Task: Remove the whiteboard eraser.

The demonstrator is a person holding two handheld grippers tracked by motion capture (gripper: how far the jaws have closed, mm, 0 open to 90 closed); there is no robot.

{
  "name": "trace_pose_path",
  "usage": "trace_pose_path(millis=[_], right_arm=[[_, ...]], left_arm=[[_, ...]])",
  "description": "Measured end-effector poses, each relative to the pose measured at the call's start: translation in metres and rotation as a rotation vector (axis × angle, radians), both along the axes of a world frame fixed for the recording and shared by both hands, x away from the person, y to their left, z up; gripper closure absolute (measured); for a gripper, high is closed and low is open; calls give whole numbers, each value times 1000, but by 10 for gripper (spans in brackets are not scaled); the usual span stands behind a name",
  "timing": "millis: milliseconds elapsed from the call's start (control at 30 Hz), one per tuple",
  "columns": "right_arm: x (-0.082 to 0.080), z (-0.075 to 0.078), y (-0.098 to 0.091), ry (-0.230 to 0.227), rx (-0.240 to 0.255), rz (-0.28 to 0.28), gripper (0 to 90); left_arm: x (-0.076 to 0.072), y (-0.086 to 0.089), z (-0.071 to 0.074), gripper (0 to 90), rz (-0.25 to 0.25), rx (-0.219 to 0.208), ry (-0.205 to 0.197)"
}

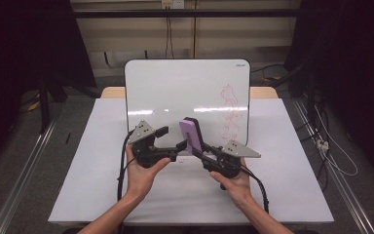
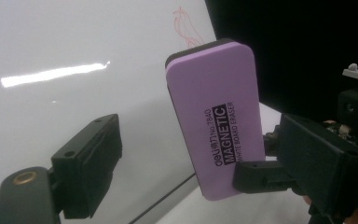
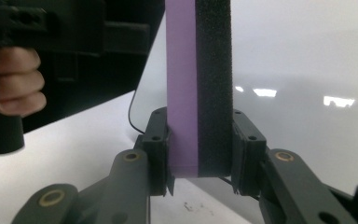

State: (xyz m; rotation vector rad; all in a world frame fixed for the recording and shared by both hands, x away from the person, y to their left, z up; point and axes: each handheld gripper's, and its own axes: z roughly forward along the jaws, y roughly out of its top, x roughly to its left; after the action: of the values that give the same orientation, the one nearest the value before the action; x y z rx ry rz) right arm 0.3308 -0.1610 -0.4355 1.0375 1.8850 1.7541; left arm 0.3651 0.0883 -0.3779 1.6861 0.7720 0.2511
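The fingers of the left gripper (image 1: 171, 137) stand apart, empty, just beside the purple foam whiteboard eraser with black felt (image 1: 192, 135). The right gripper (image 3: 199, 147) clamps its lower end, upright above the glossy whiteboard (image 1: 175, 92).

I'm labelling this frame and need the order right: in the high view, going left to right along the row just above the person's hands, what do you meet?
Left hand-held gripper → purple whiteboard eraser → right hand-held gripper, shut on the eraser's lower end.
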Motion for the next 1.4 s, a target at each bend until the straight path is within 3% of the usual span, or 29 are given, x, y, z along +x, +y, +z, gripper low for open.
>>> trace_pose_path(millis=[133,333,733,833,1033,1267,1400], right_arm=[[-1,-1,2,-6,39,6,646],[-1,-4,4,7,65,8,646],[-5,-6,12,-10,29,17,646],[-5,-5,12,-17,31,14,646],[-5,-7,14,-7,26,3,645],[-6,-6,16,-16,14,-9,644],[-5,-5,17,-8,14,-7,637]], left_arm=[[-1,-3,-4,168,-2,-40,20],[-5,-5,-4,217,4,-75,-3],[-7,-16,-11,295,25,-90,-2],[-5,-15,-16,371,30,-124,22],[-4,-17,-22,389,45,-158,31],[-5,-15,-20,401,53,-167,36],[-5,-14,-19,405,43,-150,42]])
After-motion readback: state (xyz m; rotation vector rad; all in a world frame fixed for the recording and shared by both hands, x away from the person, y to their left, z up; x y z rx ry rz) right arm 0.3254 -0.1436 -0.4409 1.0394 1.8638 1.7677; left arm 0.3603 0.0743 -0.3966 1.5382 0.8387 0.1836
